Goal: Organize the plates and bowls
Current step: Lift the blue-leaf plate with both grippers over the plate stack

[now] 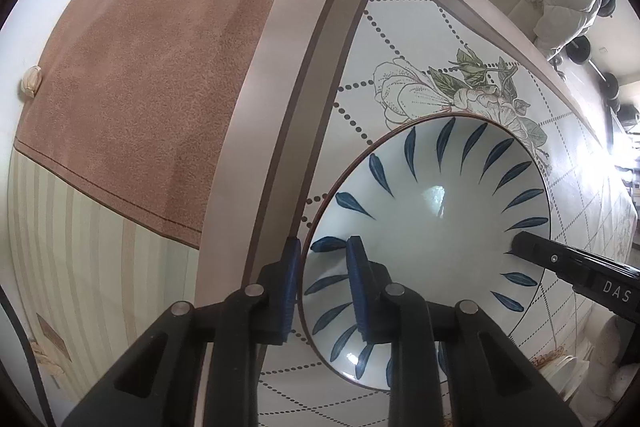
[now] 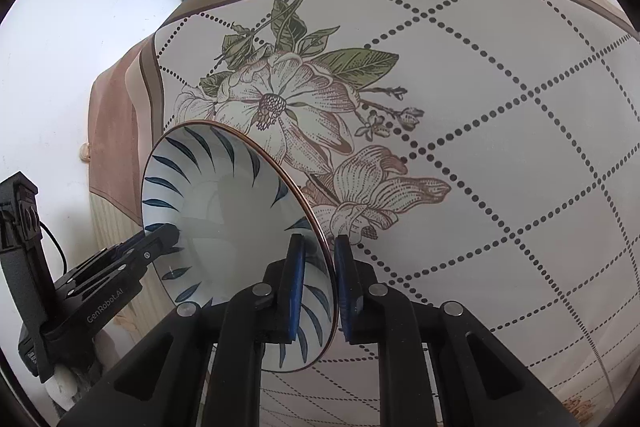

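Gripping opposite sides of the rim, the left gripper [image 1: 322, 255] and the right gripper [image 2: 320, 253] are each clamped on one white bowl [image 1: 432, 211] with blue leaf strokes, near the end edge of the flowered tablecloth [image 2: 500, 147].

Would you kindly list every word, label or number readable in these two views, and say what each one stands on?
"DAS": white letters on the black right gripper, running out of frame, so probably part of a longer word.
"GenRobot.AI": grey letters on the black left gripper.
The white bowl with blue leaf strokes and the floral dotted tablecloth carry no text.
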`<action>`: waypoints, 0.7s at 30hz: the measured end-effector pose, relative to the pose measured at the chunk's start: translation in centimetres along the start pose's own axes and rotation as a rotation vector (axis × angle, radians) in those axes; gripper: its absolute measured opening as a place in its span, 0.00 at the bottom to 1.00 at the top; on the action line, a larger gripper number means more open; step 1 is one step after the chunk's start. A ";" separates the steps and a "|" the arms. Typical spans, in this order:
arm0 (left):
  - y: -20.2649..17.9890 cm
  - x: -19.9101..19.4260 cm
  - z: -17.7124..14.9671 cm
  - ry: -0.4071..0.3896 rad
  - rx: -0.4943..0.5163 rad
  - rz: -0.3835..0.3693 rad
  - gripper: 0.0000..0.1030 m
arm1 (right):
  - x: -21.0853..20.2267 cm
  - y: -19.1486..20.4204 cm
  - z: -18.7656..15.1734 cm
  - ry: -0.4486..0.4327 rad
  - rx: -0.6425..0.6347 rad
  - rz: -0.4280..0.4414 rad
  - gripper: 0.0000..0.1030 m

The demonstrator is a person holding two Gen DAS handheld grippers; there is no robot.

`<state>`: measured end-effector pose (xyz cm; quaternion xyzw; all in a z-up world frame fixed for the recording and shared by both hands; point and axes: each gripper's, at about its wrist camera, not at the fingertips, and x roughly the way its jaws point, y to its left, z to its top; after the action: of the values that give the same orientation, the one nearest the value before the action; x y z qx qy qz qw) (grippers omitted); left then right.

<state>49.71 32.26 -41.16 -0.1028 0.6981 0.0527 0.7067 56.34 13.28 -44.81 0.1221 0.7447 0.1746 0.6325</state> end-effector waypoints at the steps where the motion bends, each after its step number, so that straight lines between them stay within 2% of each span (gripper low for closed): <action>1: 0.0 -0.2 -0.1 -0.005 -0.002 0.002 0.20 | 0.0 0.1 -0.1 -0.001 -0.002 0.000 0.15; 10: -2.0 -1.8 -1.1 -0.043 0.014 0.000 0.20 | -1.5 -0.4 -1.8 -0.018 -0.021 0.004 0.13; 15: -2.3 -3.8 -2.6 -0.063 0.036 -0.016 0.20 | -3.2 -1.3 -3.1 -0.039 -0.023 0.016 0.12; 21: -4.9 -6.1 -4.7 -0.090 0.083 -0.021 0.20 | -6.2 -3.1 -5.9 -0.069 -0.015 0.034 0.12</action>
<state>46.06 26.85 -34.72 -0.0782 0.6661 0.0206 0.7415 51.73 7.34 -39.76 0.1357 0.7189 0.1867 0.6556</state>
